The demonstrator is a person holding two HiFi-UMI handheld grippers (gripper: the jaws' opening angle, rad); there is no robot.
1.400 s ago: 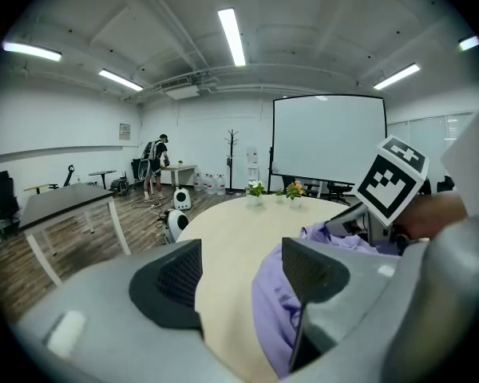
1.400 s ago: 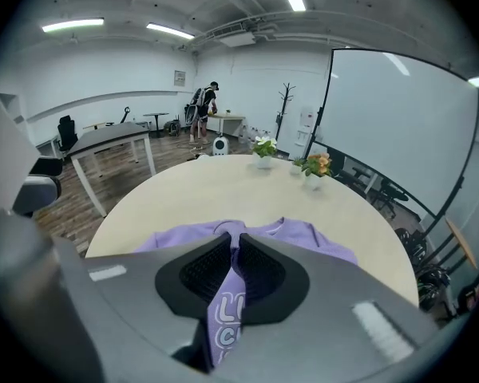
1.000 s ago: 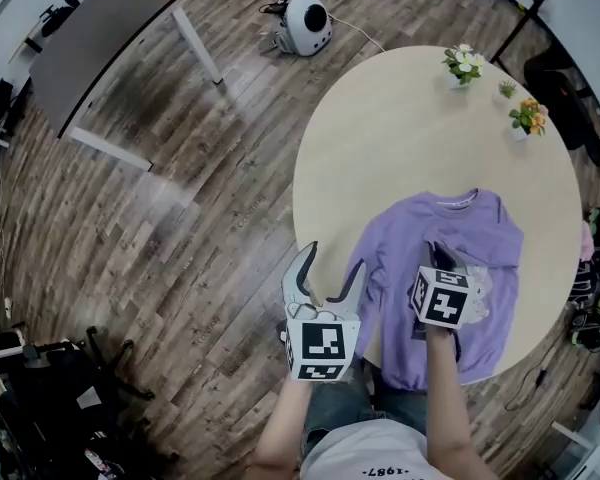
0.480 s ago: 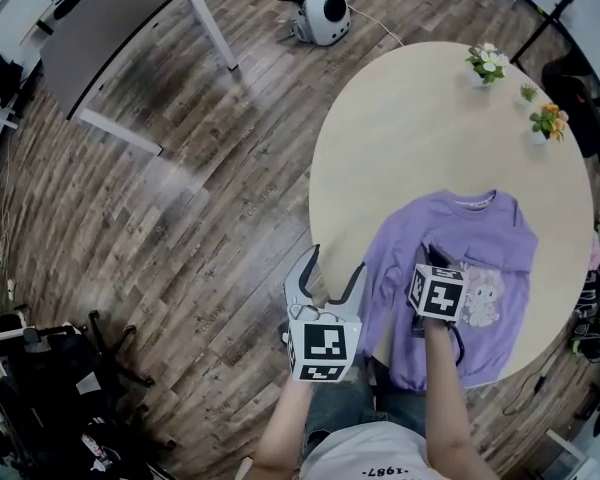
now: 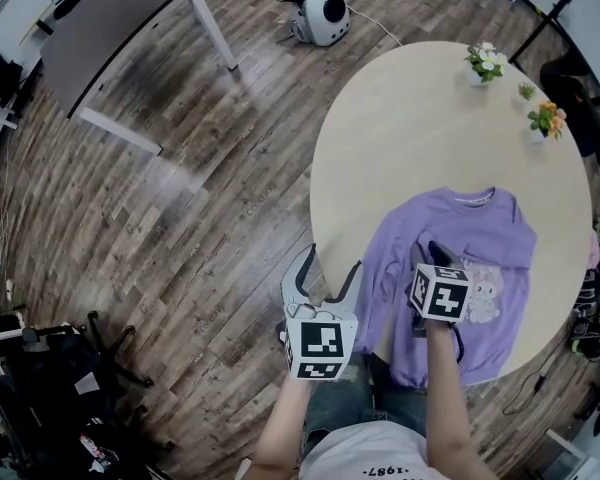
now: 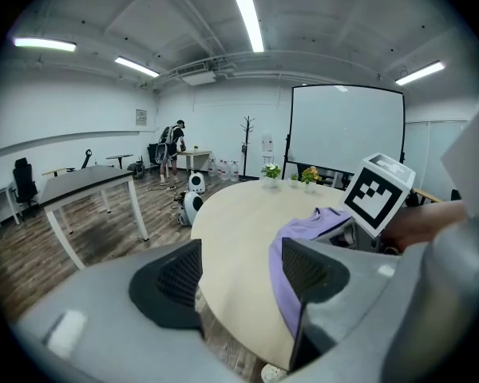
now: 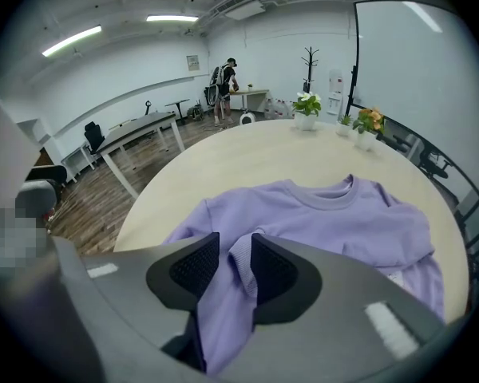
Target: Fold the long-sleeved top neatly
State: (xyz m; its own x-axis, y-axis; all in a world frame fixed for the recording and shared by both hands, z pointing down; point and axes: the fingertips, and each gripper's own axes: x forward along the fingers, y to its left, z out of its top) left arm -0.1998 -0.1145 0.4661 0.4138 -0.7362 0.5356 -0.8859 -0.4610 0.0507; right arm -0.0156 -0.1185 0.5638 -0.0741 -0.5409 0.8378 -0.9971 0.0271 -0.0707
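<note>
A purple long-sleeved top point(image 5: 480, 233) lies front up on the near part of a round beige table point(image 5: 410, 128), its collar pointing away from me. My right gripper point(image 5: 432, 254) hovers over the top's left half, shut on a ribbed cuff of purple fabric; in the right gripper view the cuff point(image 7: 241, 255) sits pinched between the dark pads, with the top point(image 7: 335, 214) spread beyond. My left gripper point(image 5: 333, 259) hangs open and empty over the wooden floor just off the table's left edge. The left gripper view shows the open left gripper point(image 6: 238, 274) with the top point(image 6: 297, 242) to its right.
Three small flower pots point(image 5: 483, 61) point(image 5: 546, 120) point(image 5: 525, 91) stand at the table's far right rim. On the floor are a white round device point(image 5: 325, 10) with a cable, a grey table point(image 5: 110, 28) far left, and a black chair base point(image 5: 110, 358). A person point(image 6: 172, 144) stands far back.
The head view has shifted a little. My right gripper keeps its hold on the cuff and has drifted slightly right over the top. The left gripper stays open in about the same place.
</note>
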